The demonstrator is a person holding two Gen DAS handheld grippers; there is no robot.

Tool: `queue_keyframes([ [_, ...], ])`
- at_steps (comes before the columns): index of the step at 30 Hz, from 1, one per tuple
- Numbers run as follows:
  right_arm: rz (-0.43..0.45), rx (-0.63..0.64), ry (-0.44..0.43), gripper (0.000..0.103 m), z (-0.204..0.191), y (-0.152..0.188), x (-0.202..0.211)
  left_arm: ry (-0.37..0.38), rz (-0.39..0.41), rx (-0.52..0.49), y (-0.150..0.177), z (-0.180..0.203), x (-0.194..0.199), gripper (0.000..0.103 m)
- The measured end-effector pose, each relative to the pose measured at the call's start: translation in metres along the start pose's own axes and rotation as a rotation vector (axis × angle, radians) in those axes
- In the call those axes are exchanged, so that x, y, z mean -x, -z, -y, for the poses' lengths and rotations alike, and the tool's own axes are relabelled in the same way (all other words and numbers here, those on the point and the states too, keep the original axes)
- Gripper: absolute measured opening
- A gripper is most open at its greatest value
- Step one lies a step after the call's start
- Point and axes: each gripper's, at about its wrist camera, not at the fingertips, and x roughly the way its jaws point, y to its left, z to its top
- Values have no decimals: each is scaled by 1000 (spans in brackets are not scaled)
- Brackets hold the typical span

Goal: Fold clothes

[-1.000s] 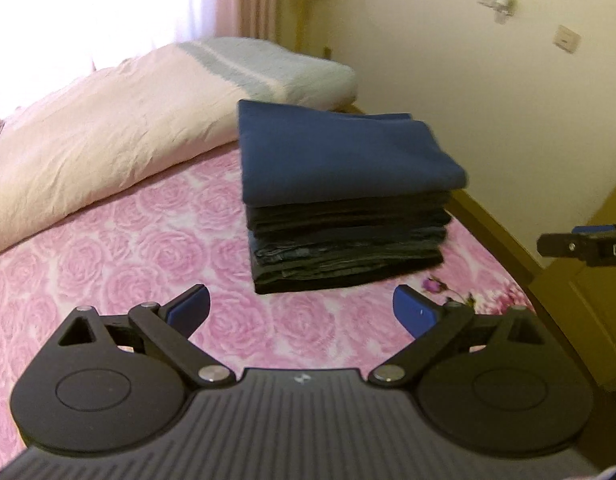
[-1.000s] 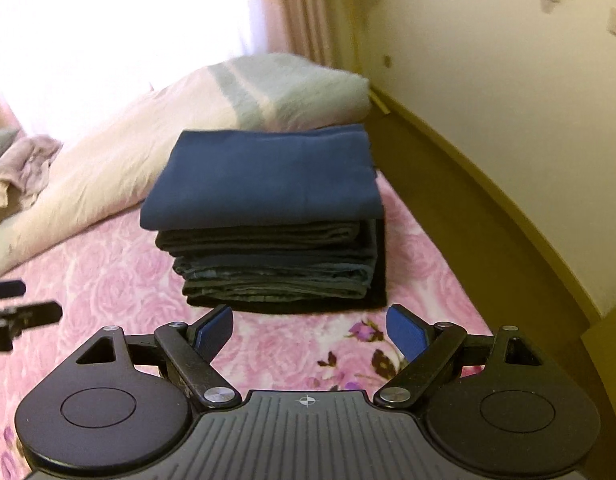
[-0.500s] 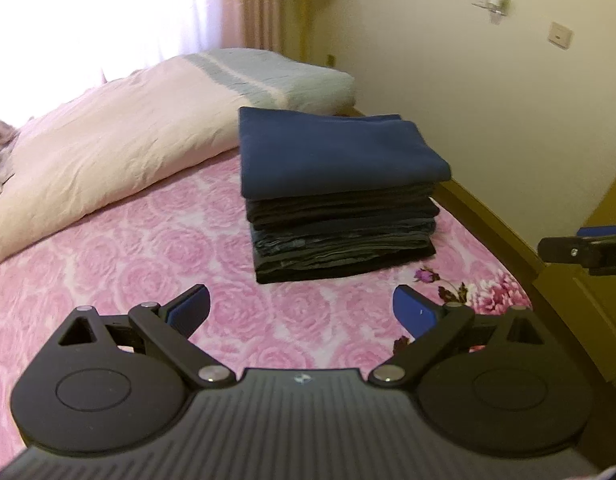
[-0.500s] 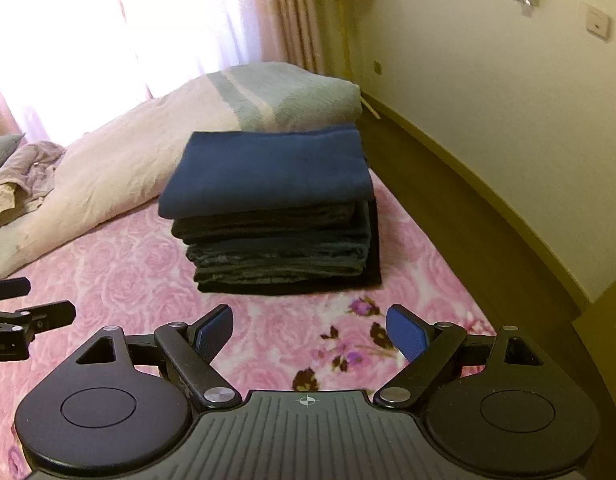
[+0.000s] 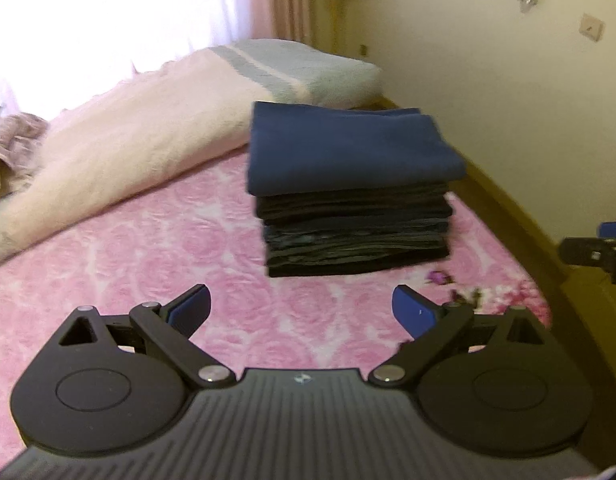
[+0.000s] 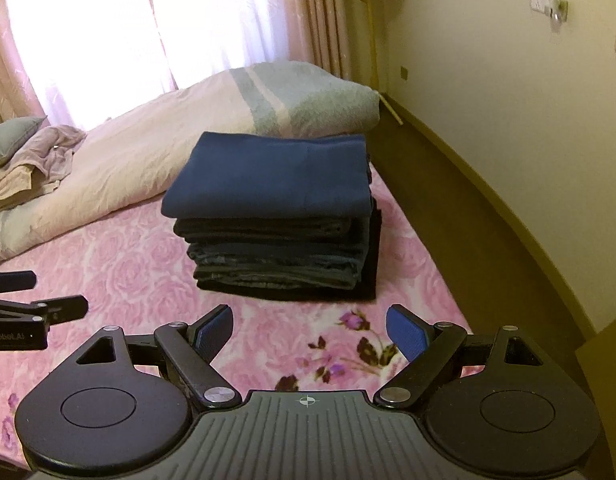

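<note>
Left gripper point(image 5: 299, 308): jaws spread wide, blue pads well apart, nothing between them. It hangs over the pink rose-print bedspread point(image 5: 147, 248), clear of the fabric.

Right gripper point(image 6: 308, 330): jaws likewise wide open and empty, above the bedspread point(image 6: 119, 264) near a darker flower print point(image 6: 348, 344).

Stack of folded clothes point(image 5: 352, 192): sits on the bedspread at 12 o'clock from the left gripper, a little toward 1 o'clock, apart from the pads. In the right wrist view the stack point(image 6: 275, 216) lies at about 12 o'clock, a shade toward 11, also untouched. Top layer is a navy blue folded garment point(image 6: 275, 176), overhanging the layers beneath on its near edge. Under it come several dark grey and denim-blue folded pieces, with a black one at the bottom. Edges fairly square; left wrist view is motion-blurred, so finer folds cannot be read there.

Behind the stack, at 11 o'clock, a cream duvet point(image 6: 139, 160) with a grey-blue striped end is bunched along the bed, its striped end just behind the stack. At far 9 to 10 o'clock in the right wrist view, a crumpled pale mauve garment point(image 6: 47, 152) lies beside a grey pillow point(image 6: 11, 140).

Each gripper shows in the other's view: right one at 3 o'clock in the left view, left one at 9 o'clock in the right view.
</note>
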Motion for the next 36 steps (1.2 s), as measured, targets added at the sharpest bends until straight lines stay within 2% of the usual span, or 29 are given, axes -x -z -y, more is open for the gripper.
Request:
queue_keyframes([
  [4, -10, -8, -9, 87, 6, 3, 0, -27, 9, -2, -3, 3, 0, 95],
  [16, -11, -23, 0, 87, 5, 6, 2, 15, -20, 9, -2, 13, -6, 95],
  [36, -24, 1, 9, 87, -12, 4, -6, 25, -35, 23, 2, 8, -15, 96],
])
